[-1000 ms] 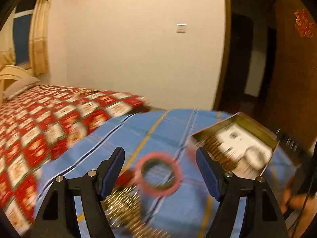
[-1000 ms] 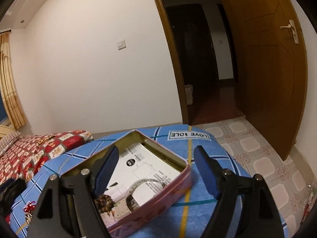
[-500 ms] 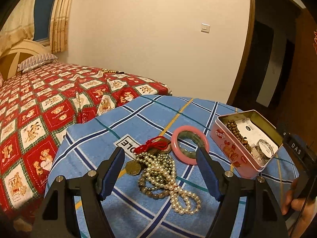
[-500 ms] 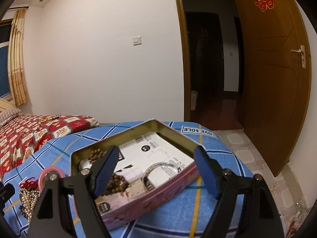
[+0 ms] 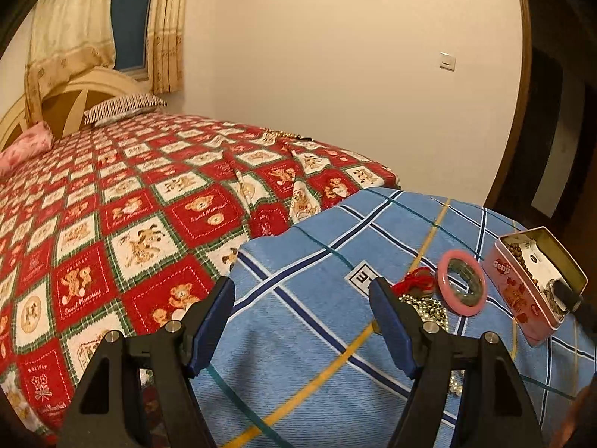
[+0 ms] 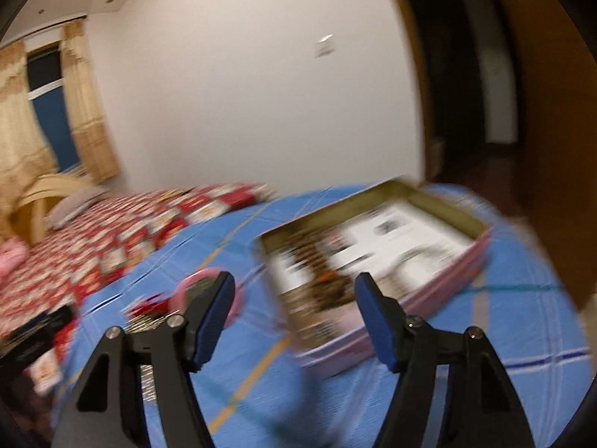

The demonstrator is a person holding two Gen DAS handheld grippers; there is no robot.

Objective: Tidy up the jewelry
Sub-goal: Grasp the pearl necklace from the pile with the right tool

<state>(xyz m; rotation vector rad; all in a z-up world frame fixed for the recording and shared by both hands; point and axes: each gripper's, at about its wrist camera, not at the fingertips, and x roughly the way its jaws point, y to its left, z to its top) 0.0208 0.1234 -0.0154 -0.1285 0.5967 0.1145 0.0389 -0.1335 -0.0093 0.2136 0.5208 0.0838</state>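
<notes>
A pink tin box [image 5: 530, 287] lies open on the blue checked cloth [image 5: 317, 321], with brown beads and a white card inside. Left of it lie a pink bangle [image 5: 462, 286], a red tassel [image 5: 416, 280] and a heap of pearl necklaces [image 5: 429, 308]. My left gripper [image 5: 302, 321] is open over bare cloth, left of the jewelry, with nothing between its fingers. The right wrist view is blurred. There my right gripper [image 6: 294, 317] hovers before the tin box [image 6: 373, 261], its jaws closing with nothing between them; the pink bangle [image 6: 194, 287] shows behind its left finger.
A bed with a red bear-patterned quilt [image 5: 130, 224] and pillows [image 5: 123, 110] lies left of the blue cloth. A cream wall stands behind. A dark doorway [image 6: 459, 86] and a brown wooden door [image 6: 552, 130] are on the right.
The left wrist view has swung left, so the jewelry and tin now sit at its right edge. The right wrist view has also swung left and blurred; the tin has shifted right in it.
</notes>
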